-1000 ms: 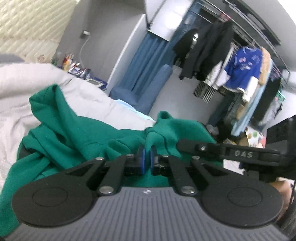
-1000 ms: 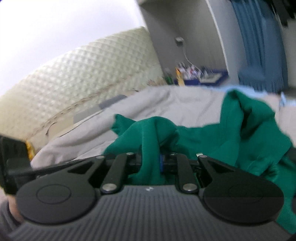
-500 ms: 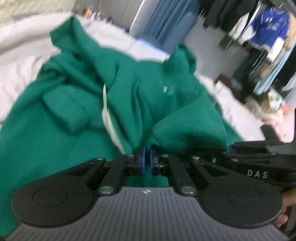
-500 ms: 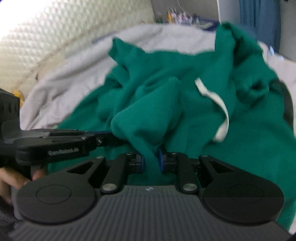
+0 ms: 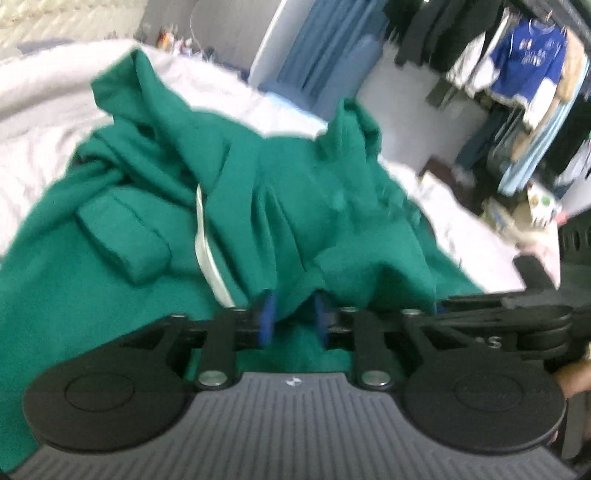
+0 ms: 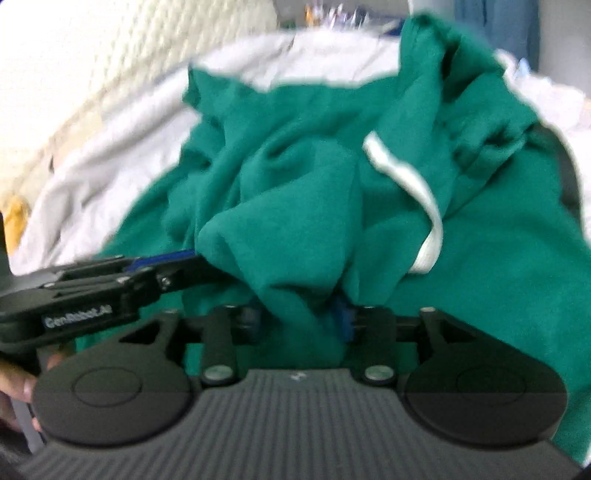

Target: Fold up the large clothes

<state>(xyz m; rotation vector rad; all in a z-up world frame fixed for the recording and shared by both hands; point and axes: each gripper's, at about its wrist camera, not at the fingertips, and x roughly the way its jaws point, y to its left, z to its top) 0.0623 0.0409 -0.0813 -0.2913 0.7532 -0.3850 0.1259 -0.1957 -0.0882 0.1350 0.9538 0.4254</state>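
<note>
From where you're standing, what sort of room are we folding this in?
Most likely a bedroom. The green garment lies on a bed's pale cover below a quilted headboard, and a rack of hanging clothes stands beside blue curtains.

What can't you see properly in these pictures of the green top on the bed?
- Green hoodie: its bottom is hidden behind each hand-held gripper's body, in both views.
- Left hand-held gripper: blue pads apart with cloth between; grip pressure unclear through blur.
- Right hand-held gripper: cloth covers the gap.
- Hanging clothes, left view: blurred, details unreadable.
- Small items beyond the bed, right view: too blurred to name.
</note>
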